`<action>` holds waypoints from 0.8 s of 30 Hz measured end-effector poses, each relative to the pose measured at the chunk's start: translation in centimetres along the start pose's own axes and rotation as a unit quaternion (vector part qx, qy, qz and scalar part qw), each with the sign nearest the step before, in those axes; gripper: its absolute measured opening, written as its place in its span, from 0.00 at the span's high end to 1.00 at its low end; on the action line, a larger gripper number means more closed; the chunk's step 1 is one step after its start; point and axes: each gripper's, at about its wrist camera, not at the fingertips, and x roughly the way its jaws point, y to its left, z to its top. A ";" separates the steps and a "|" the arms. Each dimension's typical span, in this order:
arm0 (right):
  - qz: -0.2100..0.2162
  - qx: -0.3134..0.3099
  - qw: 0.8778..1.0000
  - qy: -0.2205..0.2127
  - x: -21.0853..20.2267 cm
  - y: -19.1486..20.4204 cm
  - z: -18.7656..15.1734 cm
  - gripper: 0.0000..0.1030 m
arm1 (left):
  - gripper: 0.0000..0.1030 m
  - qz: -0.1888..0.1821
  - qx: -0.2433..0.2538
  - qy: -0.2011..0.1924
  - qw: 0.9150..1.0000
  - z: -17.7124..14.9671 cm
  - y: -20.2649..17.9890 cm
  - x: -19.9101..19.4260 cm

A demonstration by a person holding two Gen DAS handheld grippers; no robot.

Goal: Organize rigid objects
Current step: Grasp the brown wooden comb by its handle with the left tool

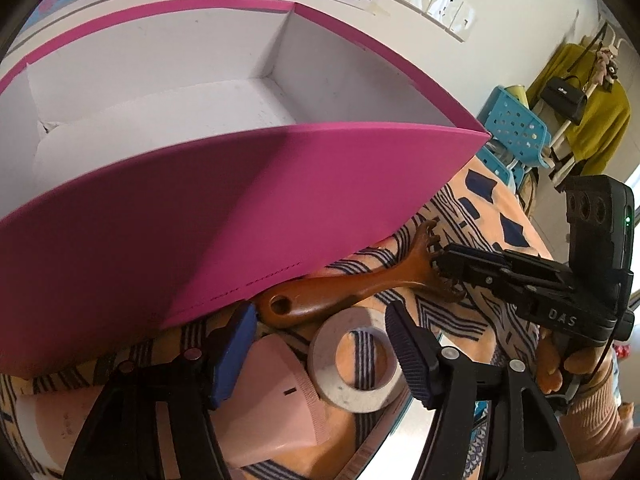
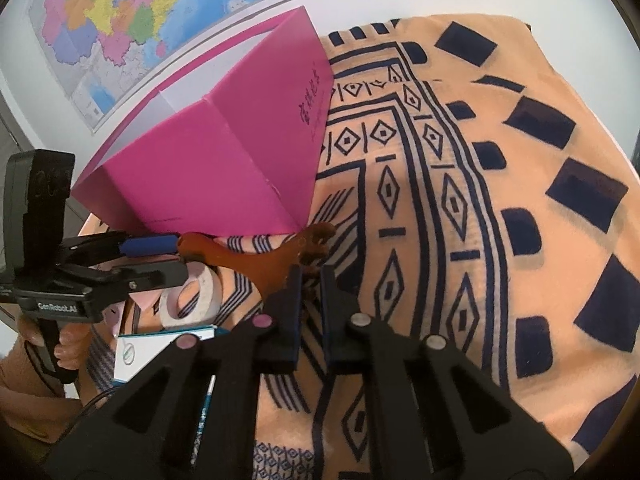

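Note:
A brown wooden tool (image 1: 348, 288) with a toothed head and a hole in its handle lies on the patterned cloth, against the front of a large pink box (image 1: 280, 200) that has a white inside. My right gripper (image 2: 310, 280) is shut on the toothed head (image 2: 308, 246); the left wrist view shows it coming in from the right (image 1: 442, 270). My left gripper (image 1: 320, 348) stands open over a white tape roll (image 1: 356, 364) and a pale pink case (image 1: 280, 392), its blue pad (image 1: 236, 352) near the tool's handle end.
The pink box (image 2: 200, 176) stands at the cloth's far left, under a wall map (image 2: 120, 20). A blue and white carton (image 2: 160, 344) and a pen (image 2: 204, 412) lie near the tape roll (image 2: 192, 296). Patterned orange cloth (image 2: 480, 200) spreads to the right. Blue chairs (image 1: 516, 128) stand beyond the table.

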 end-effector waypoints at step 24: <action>-0.003 0.012 1.000 -0.029 -1.1 0.9 -0.1 0.70 | 0.22 -0.012 0.011 -0.023 1.000 -0.8 -2.4 -1.0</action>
